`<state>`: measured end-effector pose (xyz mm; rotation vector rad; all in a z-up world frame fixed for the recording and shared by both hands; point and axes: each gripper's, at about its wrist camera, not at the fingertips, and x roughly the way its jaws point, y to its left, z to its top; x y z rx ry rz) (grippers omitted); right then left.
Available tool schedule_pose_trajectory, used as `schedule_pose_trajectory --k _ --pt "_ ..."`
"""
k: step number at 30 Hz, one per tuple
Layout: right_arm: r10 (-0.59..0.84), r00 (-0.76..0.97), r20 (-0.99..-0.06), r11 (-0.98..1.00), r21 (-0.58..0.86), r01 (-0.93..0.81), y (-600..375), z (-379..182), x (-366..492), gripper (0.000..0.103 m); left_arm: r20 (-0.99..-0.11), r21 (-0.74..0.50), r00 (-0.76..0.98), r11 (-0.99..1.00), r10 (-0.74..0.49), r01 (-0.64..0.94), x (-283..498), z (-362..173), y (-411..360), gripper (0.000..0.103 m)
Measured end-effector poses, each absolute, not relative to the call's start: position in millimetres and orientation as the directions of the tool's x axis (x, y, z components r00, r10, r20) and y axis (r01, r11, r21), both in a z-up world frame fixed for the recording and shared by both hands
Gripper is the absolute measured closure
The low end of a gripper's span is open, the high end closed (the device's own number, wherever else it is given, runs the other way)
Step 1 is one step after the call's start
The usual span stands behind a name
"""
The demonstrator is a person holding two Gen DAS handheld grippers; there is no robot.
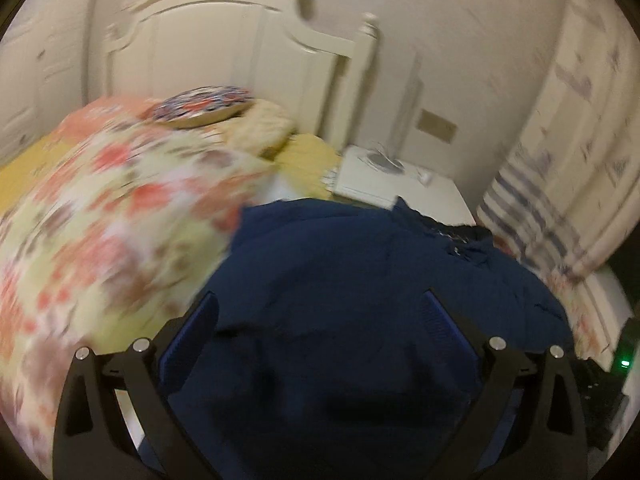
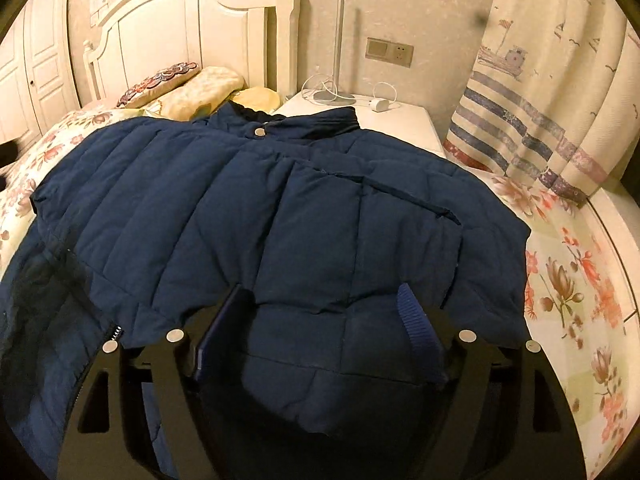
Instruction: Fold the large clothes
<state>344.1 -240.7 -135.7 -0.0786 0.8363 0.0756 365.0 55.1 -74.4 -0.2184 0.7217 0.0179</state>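
A large navy padded jacket (image 2: 240, 208) lies spread on the bed, collar and snap button toward the headboard and one side folded in over the body. My right gripper (image 2: 324, 300) hovers at its near edge with the fingers wide apart. A padded fold of the jacket bulges between them, and the pads do not squeeze it. In the blurred left wrist view the jacket (image 1: 360, 264) fills the lower middle. My left gripper (image 1: 322, 308) stands over it with the fingers spread wide and dark cloth lying under and between them.
A floral quilt (image 2: 568, 280) covers the bed, and pillows (image 2: 200, 88) lie by the white headboard (image 2: 180, 28). A white nightstand (image 2: 400, 120) with a lamp base (image 2: 334, 98) and cables stands beyond the collar. A patterned curtain (image 2: 540, 100) hangs at right, and wardrobe doors (image 2: 36, 72) are at far left.
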Motion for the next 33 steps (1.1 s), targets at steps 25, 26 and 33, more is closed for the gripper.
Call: schedule_pose_trajectory --k 25,26,33 --pt "0.074 0.664 -0.744 0.994 -0.001 -0.113 -243.4 -135.2 345.3 0.022 -0.835 0.07 0.538 0.993 0.113 -0.1 513.2 -132.6 15.3 0.006" --pt "0.074 0.664 -0.744 0.994 -0.002 -0.113 -243.3 -135.4 345.2 0.022 -0.816 0.051 0.572 0.995 0.089 -0.083 503.6 -122.9 8.9 0.006" --pt "0.064 0.666 -0.743 0.994 -0.014 -0.11 -241.8 -135.5 344.8 0.021 -0.791 0.192 0.608 0.97 0.064 0.147 470.6 -140.9 -79.4 0.002"
